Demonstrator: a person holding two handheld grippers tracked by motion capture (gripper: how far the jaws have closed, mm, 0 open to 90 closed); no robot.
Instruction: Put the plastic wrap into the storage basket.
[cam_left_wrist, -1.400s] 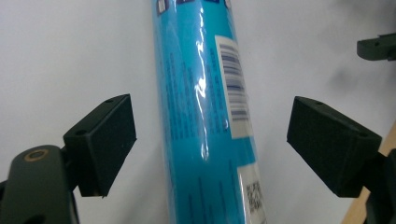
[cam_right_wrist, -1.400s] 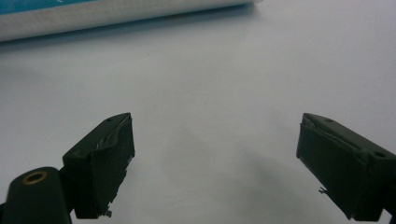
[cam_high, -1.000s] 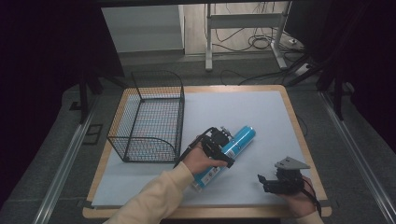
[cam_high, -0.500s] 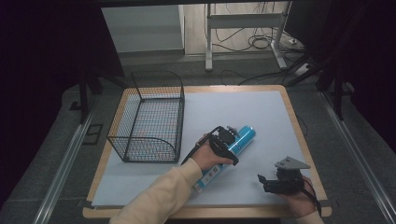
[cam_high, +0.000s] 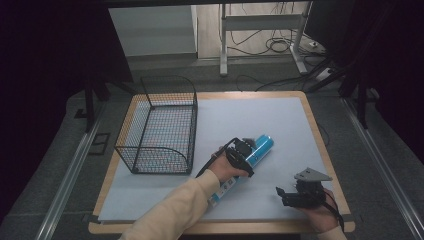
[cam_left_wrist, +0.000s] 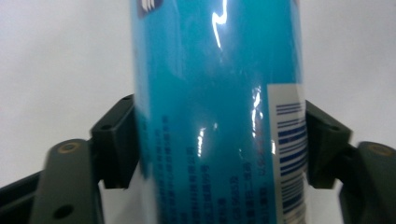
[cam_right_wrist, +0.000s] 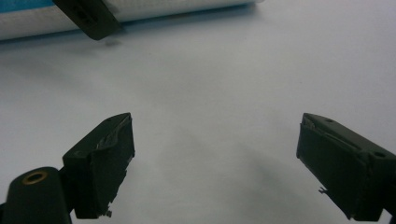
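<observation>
A blue tube (cam_high: 248, 157) with a white end lies on its side on the white tabletop (cam_high: 260, 120), just beside the wire basket (cam_high: 160, 127), on the side away from the basket's open long wall and slightly nearer the person. The left tool (cam_high: 247, 150), held in a hand with a cream sleeve, sits over the middle of the tube. Its jaws have just been closing, and in the left gripper view the two black pads press against either side of the tube (cam_left_wrist: 217, 107), by the barcode label. The right tool (cam_high: 286, 195) rests well apart from the basket, beyond the tube and close to the tabletop's near edge. In the right gripper view its jaws stand wide apart (cam_right_wrist: 215, 158) over bare white surface with nothing between them.
</observation>
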